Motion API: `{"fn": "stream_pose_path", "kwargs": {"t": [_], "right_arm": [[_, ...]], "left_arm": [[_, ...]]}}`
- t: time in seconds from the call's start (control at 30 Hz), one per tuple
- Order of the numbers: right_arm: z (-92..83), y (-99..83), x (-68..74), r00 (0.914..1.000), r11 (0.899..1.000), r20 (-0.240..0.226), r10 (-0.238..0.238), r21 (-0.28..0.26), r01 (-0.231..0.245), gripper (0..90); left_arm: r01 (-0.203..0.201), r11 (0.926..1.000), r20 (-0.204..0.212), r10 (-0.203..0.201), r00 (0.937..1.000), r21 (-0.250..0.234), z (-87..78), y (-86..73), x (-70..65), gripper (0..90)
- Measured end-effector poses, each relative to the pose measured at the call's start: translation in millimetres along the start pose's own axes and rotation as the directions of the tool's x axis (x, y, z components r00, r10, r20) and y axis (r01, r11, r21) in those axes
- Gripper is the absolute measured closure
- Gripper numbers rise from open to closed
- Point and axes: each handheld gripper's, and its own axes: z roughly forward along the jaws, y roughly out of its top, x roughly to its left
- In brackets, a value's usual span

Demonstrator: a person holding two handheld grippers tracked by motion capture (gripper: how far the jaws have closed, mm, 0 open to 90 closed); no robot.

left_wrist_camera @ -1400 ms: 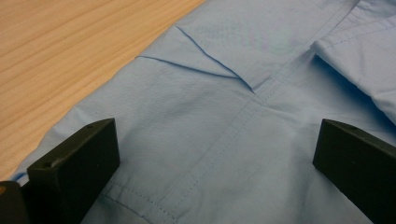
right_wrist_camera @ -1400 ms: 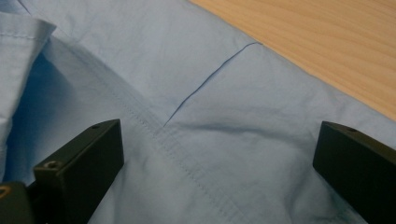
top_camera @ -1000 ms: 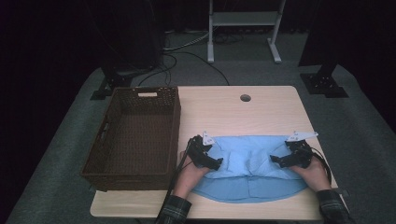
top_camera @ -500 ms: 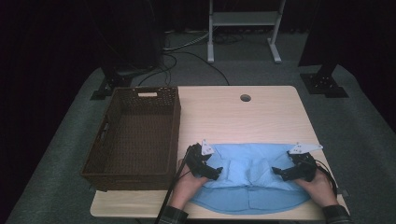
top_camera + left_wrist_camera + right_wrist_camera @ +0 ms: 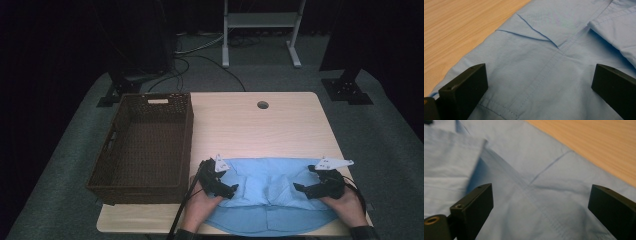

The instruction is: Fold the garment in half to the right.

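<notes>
Left gripper (image 5: 231, 190) and right gripper (image 5: 299, 189): jaws spread, right's just narrowing slightly, over blue shirt (image 5: 270, 187) beside wicker basket (image 5: 145, 145).

Light blue shirt (image 5: 270, 192) at the near edge, plain, no print, with stitching in matching blue and darker blue shadow along its folds. Table (image 5: 260, 130) under it is pale wood, light tan grain running in fine streaks, one dark round hole at the far side. Left gripper (image 5: 227, 190) is black with a light grey plate on top; right gripper (image 5: 302, 189) is the same, black body, pale grey plate. Basket (image 5: 145, 145) on the left is dark brown weave with a small whitish tag on its far rim. Floor is dull grey-green carpet, backdrop black.
</notes>
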Motion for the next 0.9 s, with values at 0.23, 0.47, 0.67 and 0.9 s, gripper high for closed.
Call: {"fn": "stream_pose_path", "kwargs": {"t": [0.23, 0.47, 0.67, 0.9], "right_arm": [[-9.3, 14.1, 7.8, 0.9913, 0.996, -0.131, -0.002, -0.093, -0.011, 21.9], [1.2, 25.2, 12.9, 0.9735, 0.995, -0.228, -0.007, -0.096, -0.015, 29.4], [12.7, 27.5, 15.2, 0.9609, 0.998, -0.277, -0.011, -0.070, -0.009, 36.7], [15.9, 27.3, 20.2, 0.9567, 0.998, -0.286, -0.052, -0.043, 0.041, 72.8]], "left_arm": [[-0.005, 1.0000, -0.003, 0.005, 1.0000, -0.002, -0.1, -0.1, -0.3, 0.0], [-0.001, 1.0000, -0.002, 0.001, 1.0000, -0.001, 0.0, 0.1, -0.2, 0.0], [-0.001, 1.0000, -0.002, 0.001, 1.0000, -0.001, 0.0, 0.0, -0.2, 0.0], [0.000, 1.0000, -0.002, 0.000, 1.0000, -0.001, 0.1, 0.1, -0.2, 0.0]]}}
